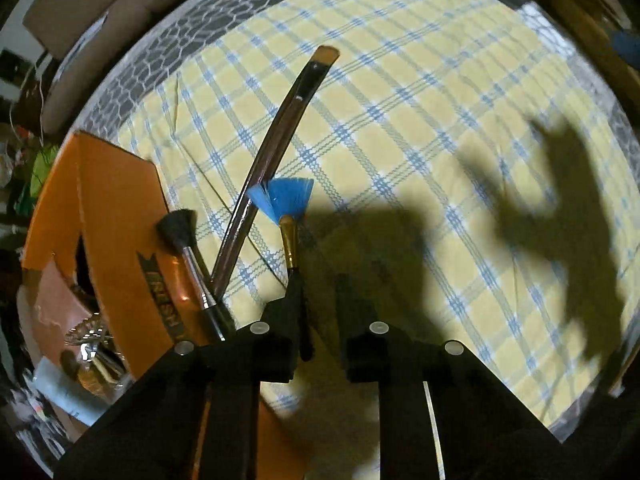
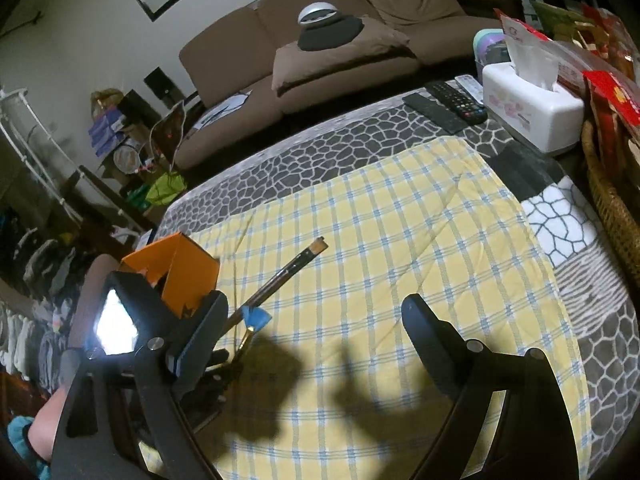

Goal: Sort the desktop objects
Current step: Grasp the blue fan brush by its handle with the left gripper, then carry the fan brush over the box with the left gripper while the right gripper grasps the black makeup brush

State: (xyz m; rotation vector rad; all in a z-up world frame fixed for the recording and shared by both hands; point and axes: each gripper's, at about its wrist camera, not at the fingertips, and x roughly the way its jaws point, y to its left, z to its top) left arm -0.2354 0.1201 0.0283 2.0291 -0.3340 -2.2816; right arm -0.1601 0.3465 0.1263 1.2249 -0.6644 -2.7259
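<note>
A blue fan brush (image 1: 289, 197) lies on the yellow checked cloth (image 1: 400, 120). Its handle runs back between the fingers of my left gripper (image 1: 318, 292), which points steeply down. The handle rests against the left finger, and a narrow gap shows on the other side. A long brown brush (image 1: 276, 140) lies beside it, and a black-bristled brush (image 1: 180, 228) leans on the orange box (image 1: 112, 220). In the right wrist view my right gripper (image 2: 312, 316) hovers wide open over the cloth with nothing in it. The blue brush (image 2: 256, 316) and long brush (image 2: 288, 276) lie just left of it.
The orange box (image 2: 176, 268) stands at the cloth's left edge. A tissue box (image 2: 532, 108) and remotes (image 2: 452, 104) sit at the far right corner, with a wicker basket (image 2: 612, 200) on the right. A brown sofa (image 2: 320, 40) stands behind the table. Gripper shadows fall on the cloth.
</note>
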